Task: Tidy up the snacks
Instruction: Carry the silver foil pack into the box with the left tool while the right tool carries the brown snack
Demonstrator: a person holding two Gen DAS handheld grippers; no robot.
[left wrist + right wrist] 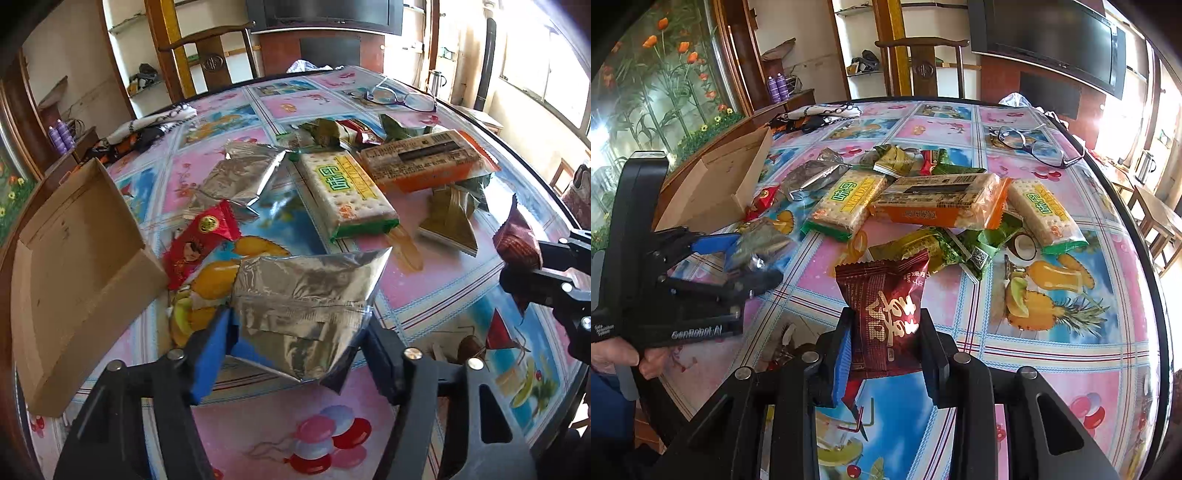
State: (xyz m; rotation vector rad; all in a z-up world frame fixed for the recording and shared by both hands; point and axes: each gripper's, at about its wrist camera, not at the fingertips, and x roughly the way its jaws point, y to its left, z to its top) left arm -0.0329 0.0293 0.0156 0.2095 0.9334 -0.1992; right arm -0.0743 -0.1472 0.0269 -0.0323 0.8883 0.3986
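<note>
1. Our left gripper (299,354) has its jaws closed on a silver foil packet (306,306), the blue pads pressing both of its sides. The packet sits just right of the open cardboard box (74,266).
2. Our right gripper (886,350) grips a dark red snack pouch (886,306) between its jaws and holds it clear of the surface (1052,369), well right of the box.
3. The other snacks lie beyond the box toward the middle of the surface: a green cracker pack (347,192), an orange cracker pack (424,158), a 2nd foil packet (240,173), a red candy wrapper (199,243) touching the box's near corner, and several green leaf-print pouches.
4. Risk, as we judge it: the foil is slick and crumpled, and the pads catch only its lower part, so it could slide out or fold over on the way to the box.
5. Risk: the box's raised flap and wall face the packet. A low sweep could catch the wall and push the light box toward the surface's rim, which it already sits near.
6. Risk: both grippers heading for the box at once could collide, as the left one stands between the right one and the box.
7. Room: the near part of the surface before both grippers is free. A pair of glasses (402,98) lies far from the box at the back rim, out of the path.
</note>
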